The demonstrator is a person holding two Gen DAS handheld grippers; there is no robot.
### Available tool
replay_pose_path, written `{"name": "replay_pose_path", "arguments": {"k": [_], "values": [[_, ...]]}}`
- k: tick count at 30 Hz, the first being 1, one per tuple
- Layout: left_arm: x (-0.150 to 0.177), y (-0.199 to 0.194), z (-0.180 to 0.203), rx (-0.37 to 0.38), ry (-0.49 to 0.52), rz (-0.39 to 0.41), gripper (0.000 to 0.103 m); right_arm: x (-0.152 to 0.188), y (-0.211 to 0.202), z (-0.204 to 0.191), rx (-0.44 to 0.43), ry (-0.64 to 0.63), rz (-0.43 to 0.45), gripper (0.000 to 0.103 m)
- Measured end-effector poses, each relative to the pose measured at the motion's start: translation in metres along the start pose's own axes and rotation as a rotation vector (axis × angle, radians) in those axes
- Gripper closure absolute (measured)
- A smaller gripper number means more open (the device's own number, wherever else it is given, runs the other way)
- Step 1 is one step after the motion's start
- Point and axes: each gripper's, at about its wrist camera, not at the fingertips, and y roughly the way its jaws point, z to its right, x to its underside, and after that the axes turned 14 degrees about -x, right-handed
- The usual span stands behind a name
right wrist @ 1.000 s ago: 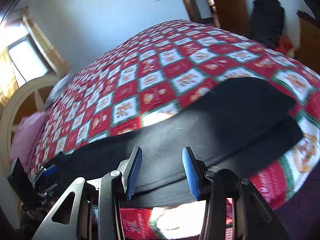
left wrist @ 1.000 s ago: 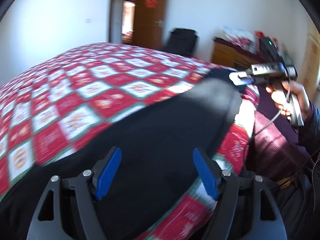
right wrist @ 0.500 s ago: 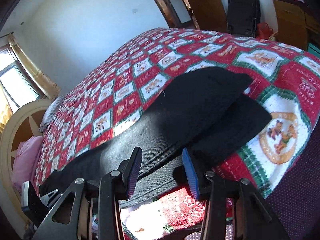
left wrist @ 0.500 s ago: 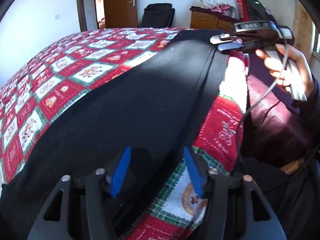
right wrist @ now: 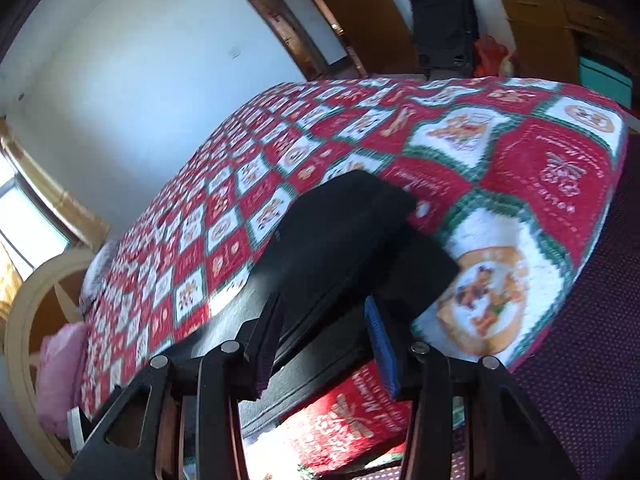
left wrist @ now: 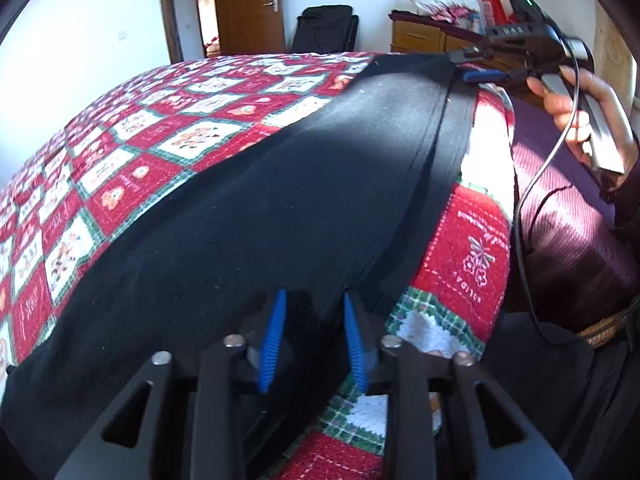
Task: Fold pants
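Matt black cloth on the pants (left wrist: 280, 200), lint-flecked and smooth. The bedspread (left wrist: 132, 168) looks a nubbly woven cloth. Ribbed blue pads (left wrist: 272, 336) on matt black plastic, bright metal pins. Glossy wooden door (left wrist: 248, 8) behind.

The right gripper (right wrist: 326, 334) hangs over the near leg ends of the black pants (right wrist: 344, 236) lying along the edge of the red-and-white patterned bedspread (right wrist: 520, 168), its blue-padded jaws parted above the cloth.

Long black fabric pants (left wrist: 256, 216) lie along the near edge of the red-and-white patchwork-quilted bed (left wrist: 132, 168); brown wooden door (left wrist: 248, 4) far behind.
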Motion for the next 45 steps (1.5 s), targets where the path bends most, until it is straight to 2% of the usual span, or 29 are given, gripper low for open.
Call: {"name": "replay_pose_path", "arguments": {"k": [2,6,10,11,12,13,14,17,21,26,34,40,45], "values": [[-0.001,0.001,-0.006,0.031,-0.036,-0.006,0.075,-0.006,-0.003,0.008,-0.003,0.023,0.02,0.059],[-0.001,0.003,-0.002,0.019,-0.031,-0.001,0.075,-0.018,0.0,0.017,-0.029,0.064,0.044,0.059],[-0.002,0.003,-0.006,0.022,-0.049,0.004,0.088,-0.028,0.009,0.019,-0.023,0.063,0.063,0.06],[-0.002,0.003,-0.007,0.028,-0.053,0.005,0.089,-0.03,0.011,0.019,-0.02,0.058,0.065,0.069],[-0.002,0.002,-0.007,0.033,-0.056,0.006,0.089,-0.031,0.013,0.019,-0.013,0.046,0.06,0.087],[-0.002,0.002,-0.008,0.038,-0.058,0.008,0.091,-0.032,0.016,0.018,-0.006,0.031,0.05,0.094],[-0.002,0.002,-0.009,0.038,-0.059,0.01,0.092,-0.033,0.016,0.018,-0.006,0.023,0.049,0.097],[-0.002,-0.001,-0.01,0.045,-0.063,0.026,0.096,-0.032,0.011,0.011,-0.015,-0.016,0.066,0.098],[-0.005,-0.012,-0.017,0.055,-0.086,0.072,0.096,-0.036,-0.003,-0.006,-0.057,-0.071,0.102,0.098],[-0.005,-0.022,-0.022,0.078,-0.104,0.098,0.096,-0.035,-0.017,-0.015,-0.068,-0.096,0.108,0.098],[0.005,-0.021,-0.013,0.124,-0.096,0.096,0.097,-0.02,-0.013,0.011,-0.012,-0.064,0.042,0.098],[0.007,-0.033,-0.018,0.163,-0.122,0.137,0.097,-0.016,-0.025,0.008,-0.028,-0.08,0.05,0.098],[0.015,-0.018,-0.016,0.155,-0.13,0.098,0.097,-0.015,-0.023,0.016,-0.008,-0.061,0.043,0.099]]}}
